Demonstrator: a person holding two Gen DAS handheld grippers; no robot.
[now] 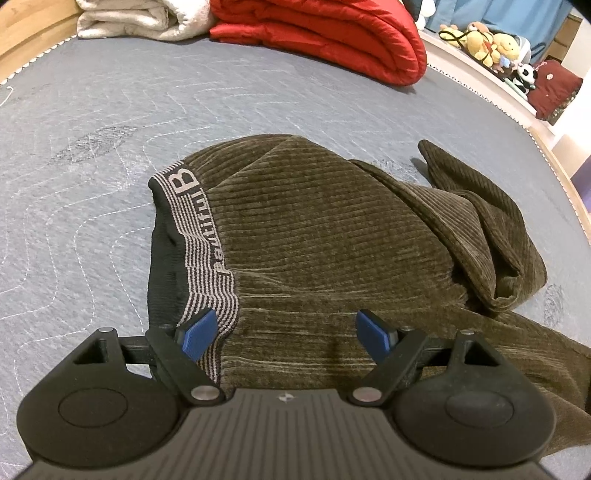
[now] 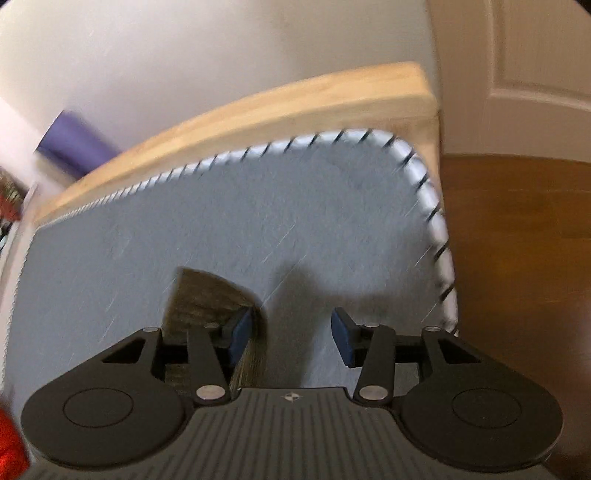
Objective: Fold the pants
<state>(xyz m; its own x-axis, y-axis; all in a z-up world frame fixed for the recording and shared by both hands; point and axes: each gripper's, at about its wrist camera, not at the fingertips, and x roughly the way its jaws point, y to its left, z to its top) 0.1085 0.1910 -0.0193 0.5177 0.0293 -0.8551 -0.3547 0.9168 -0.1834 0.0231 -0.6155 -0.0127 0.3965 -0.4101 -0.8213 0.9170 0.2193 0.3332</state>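
Mid-mattress (image 1: 110, 110), crumpled pants (image 1: 332, 229) await straightening: left gripper (image 1: 291, 332) and right gripper (image 2: 291, 328), fingers apart and empty, should next grasp waistband (image 1: 207, 258) and leg.

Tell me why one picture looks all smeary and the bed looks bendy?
Right wrist view: motion blur streaks the mattress and its corded edge; a shadow lies ahead of the right tool. Left wrist view: sharp, with crisp ribs on the pants; the fisheye lens curves the bed there.

This is a bedroom in a home: a big gray mattress (image 1: 110, 110) in a wooden bed frame (image 2: 258, 107), a folded red blanket (image 1: 332, 33), and stuffed toys (image 1: 491, 44).
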